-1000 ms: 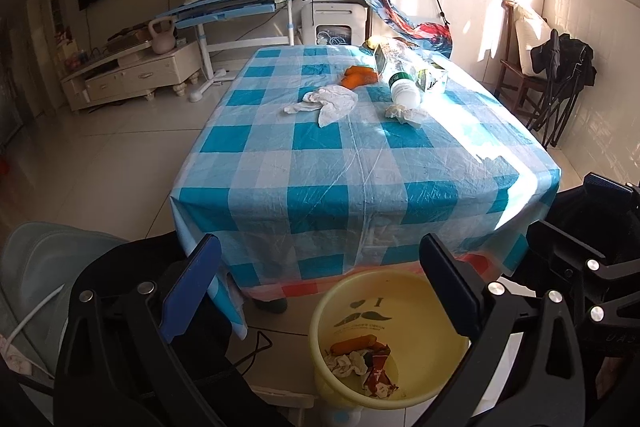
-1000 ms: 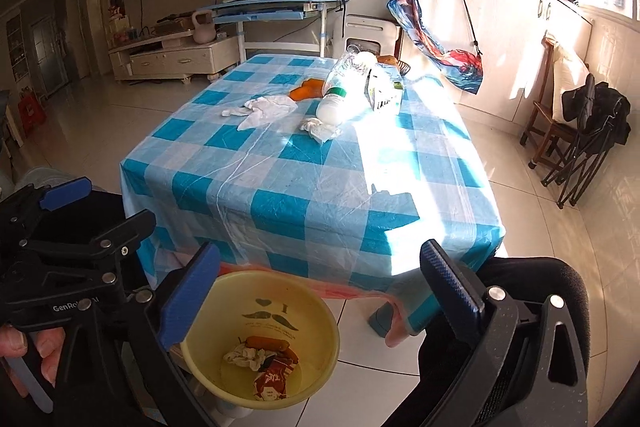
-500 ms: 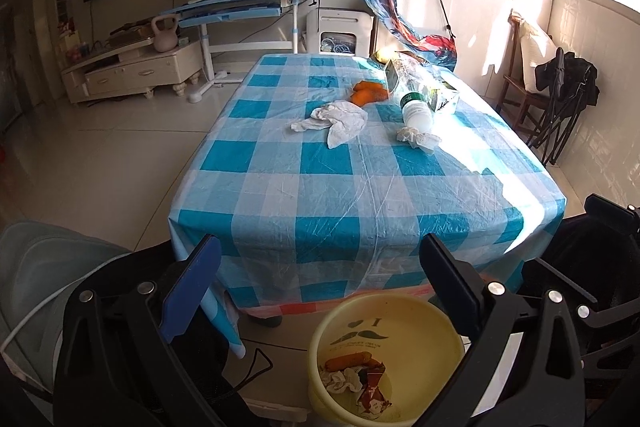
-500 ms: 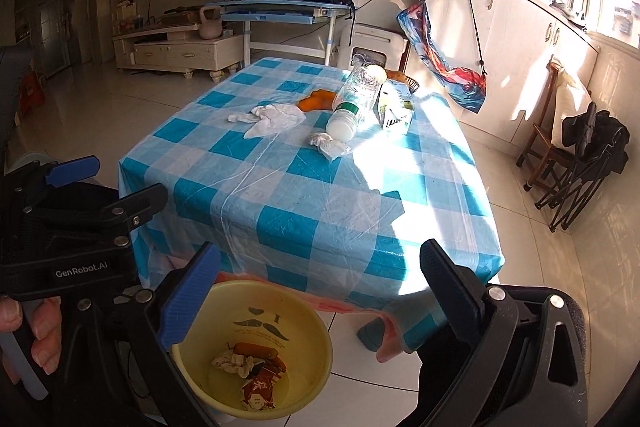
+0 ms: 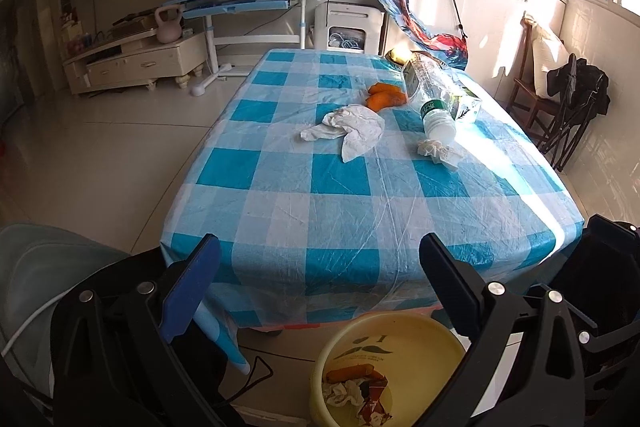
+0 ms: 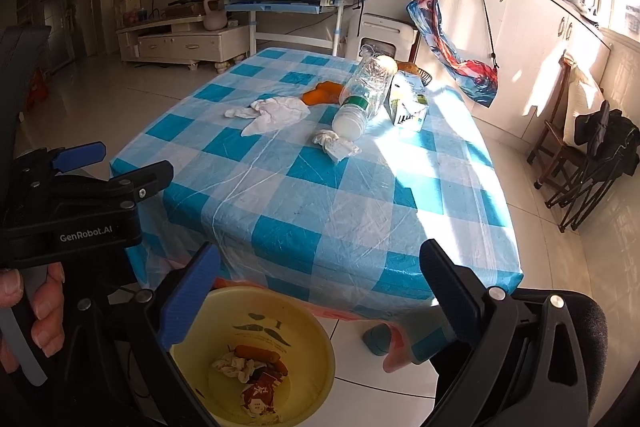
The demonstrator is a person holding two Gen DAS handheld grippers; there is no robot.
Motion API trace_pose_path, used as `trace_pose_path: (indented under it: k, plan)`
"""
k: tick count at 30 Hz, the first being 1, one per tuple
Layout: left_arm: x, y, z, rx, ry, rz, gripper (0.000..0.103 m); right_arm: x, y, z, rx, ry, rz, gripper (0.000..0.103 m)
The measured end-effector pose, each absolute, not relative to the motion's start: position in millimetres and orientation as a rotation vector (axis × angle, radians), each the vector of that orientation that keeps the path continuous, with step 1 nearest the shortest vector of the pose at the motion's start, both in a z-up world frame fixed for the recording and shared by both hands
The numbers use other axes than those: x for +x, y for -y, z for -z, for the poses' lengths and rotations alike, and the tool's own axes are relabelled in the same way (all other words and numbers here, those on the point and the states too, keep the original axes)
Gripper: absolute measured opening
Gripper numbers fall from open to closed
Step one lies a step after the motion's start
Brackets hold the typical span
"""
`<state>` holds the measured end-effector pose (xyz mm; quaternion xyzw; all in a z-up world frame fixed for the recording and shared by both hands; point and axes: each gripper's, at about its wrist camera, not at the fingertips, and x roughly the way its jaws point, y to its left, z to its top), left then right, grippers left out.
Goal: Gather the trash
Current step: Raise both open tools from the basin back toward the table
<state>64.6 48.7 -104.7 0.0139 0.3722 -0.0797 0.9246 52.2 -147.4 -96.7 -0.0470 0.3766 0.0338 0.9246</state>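
Blue-and-white checked plastic covers the table (image 5: 344, 183) in front of you, and the trash lies toward its far half. You have a large crumpled white tissue (image 5: 352, 129) near the middle, orange peel (image 5: 384, 97) just behind it, and a clear plastic bottle (image 5: 430, 95) lying on its side with its white cap end toward you. A smaller wadded tissue (image 5: 438, 151) sits just beside that cap, and a small carton (image 6: 408, 103) stands next to the bottle on the sunlit side. Below the near table edge, on the floor, you have a yellow bin (image 6: 316, 339) that holds an orange peel piece, a crumpled tissue and a red wrapper. Your left gripper (image 5: 320, 291) hangs short of the table's near edge with its fingers spread wide and nothing between them. Your right gripper (image 6: 320, 293) is likewise spread wide and holds nothing, hovering above the bin and the table's near corner. From the right wrist view you can see your left hand (image 6: 36, 307) wrapped around the left gripper's handle. Both grippers are well apart from every item on the table.
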Motion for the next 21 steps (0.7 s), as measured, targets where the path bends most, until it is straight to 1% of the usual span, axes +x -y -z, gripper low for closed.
trace_pose_path:
  k: [21]
  plan:
    - [101, -37, 122, 0.027, -0.813, 0.169, 0.096, 74, 162, 114, -0.045, -0.831, -0.083, 0.095]
